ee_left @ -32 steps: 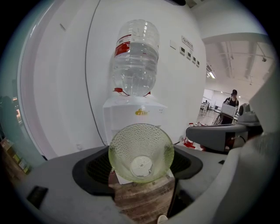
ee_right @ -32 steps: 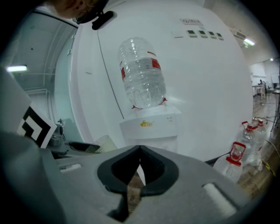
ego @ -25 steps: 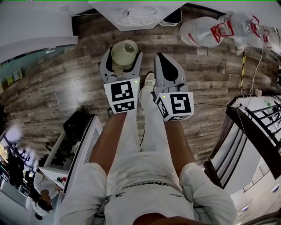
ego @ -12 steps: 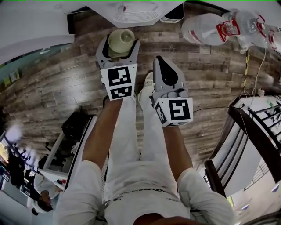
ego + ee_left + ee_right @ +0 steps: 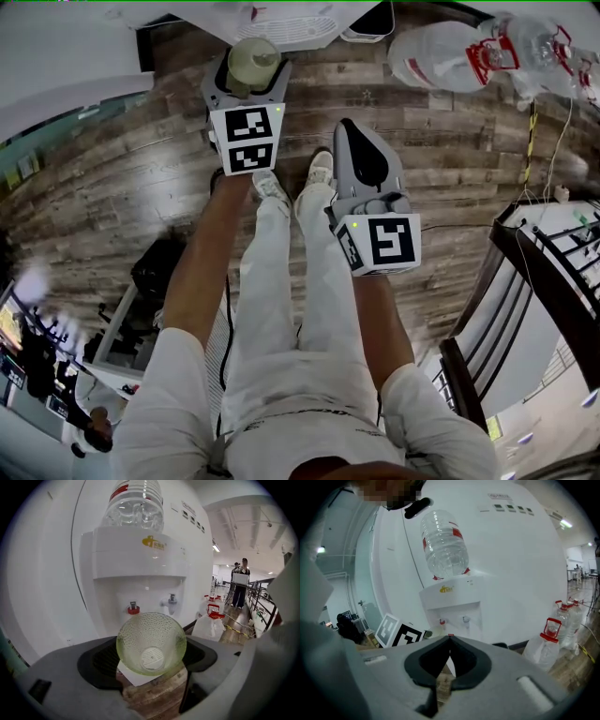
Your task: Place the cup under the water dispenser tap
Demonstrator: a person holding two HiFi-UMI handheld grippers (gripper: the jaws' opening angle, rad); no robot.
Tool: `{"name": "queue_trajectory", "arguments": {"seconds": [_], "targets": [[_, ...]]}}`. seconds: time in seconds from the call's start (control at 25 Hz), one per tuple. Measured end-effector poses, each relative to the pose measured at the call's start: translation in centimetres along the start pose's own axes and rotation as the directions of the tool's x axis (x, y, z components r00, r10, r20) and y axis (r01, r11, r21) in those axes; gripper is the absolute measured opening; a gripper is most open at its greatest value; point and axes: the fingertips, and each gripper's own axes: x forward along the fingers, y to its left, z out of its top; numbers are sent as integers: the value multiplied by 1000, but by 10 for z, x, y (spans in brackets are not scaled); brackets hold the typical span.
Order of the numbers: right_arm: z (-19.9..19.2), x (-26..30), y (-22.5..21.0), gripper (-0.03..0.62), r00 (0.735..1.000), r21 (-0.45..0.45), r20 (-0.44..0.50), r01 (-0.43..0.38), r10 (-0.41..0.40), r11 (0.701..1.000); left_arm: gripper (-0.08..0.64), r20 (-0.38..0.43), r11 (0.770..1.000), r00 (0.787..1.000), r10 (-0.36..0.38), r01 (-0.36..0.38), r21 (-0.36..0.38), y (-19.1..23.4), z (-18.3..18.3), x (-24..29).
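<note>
Facing the white water dispenser (image 5: 140, 559), inverted bottle (image 5: 136, 506) on top, water level hard to read. Noting spare jugs (image 5: 441, 61) on the floor, contents unclear. Clamping the empty green cup (image 5: 151, 641) in the left gripper (image 5: 248, 70), jaws spread wide around it, short of the taps. Holding the right gripper (image 5: 450, 639) pinched closed on nothing. Likely needing a level, centred approach beneath one tap (image 5: 171, 600).

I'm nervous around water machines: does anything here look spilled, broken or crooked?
Nothing stands out. The green cup is empty and looks whole in the left gripper, the spare water jugs stand upright beside the dispenser, and its bottle sits straight on top.
</note>
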Motion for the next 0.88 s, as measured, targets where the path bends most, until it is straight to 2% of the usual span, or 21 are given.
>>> {"name": "queue_trajectory", "arguments": {"seconds": [0.16, 0.48, 0.88], "targets": [[-3, 3, -3, -2, 1000, 0, -6, 4, -4, 1000, 377, -7, 999, 1000, -27, 27, 26, 4, -13, 19], [-18, 12, -5, -2, 1000, 4, -27, -14, 14, 1000, 377, -15, 998, 999, -29, 30, 57, 11, -26, 56], [-27, 23, -12, -2, 998, -1, -52, -24, 24, 1000, 377, -73, 995, 997, -23, 30, 91, 20, -54, 96]]}}
